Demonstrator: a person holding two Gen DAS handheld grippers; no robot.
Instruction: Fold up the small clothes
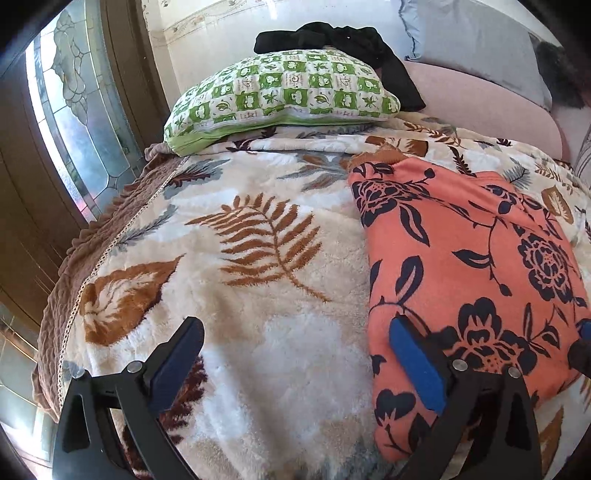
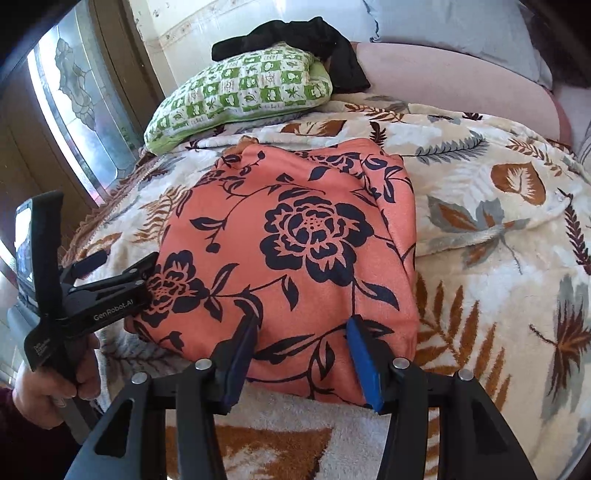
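Note:
An orange garment with dark blue flowers [image 2: 295, 236] lies folded in a rough rectangle on the leaf-patterned blanket [image 2: 480, 258]. My right gripper [image 2: 302, 325] hovers at the garment's near edge with its jaws partly apart. The cloth between the pads lies flat and is not pinched. My left gripper [image 1: 295, 325] stands wide open. Its right finger [image 1: 413, 362] is over the garment's [image 1: 461, 266] left edge and its left finger is over bare blanket [image 1: 258, 332]. In the right wrist view the left gripper [image 2: 122, 264] sits at the garment's left side, held by a hand [image 2: 44, 391].
At the head of the bed lie a green-and-white checked pillow [image 1: 280, 96] and, behind it, a black garment [image 1: 343, 37]. A pink cushion [image 1: 480, 96] and a grey pillow [image 1: 472, 33] are at the back right. The bed's brown frilled edge [image 1: 110, 229] and a leaded-glass window [image 1: 74, 110] are at the left.

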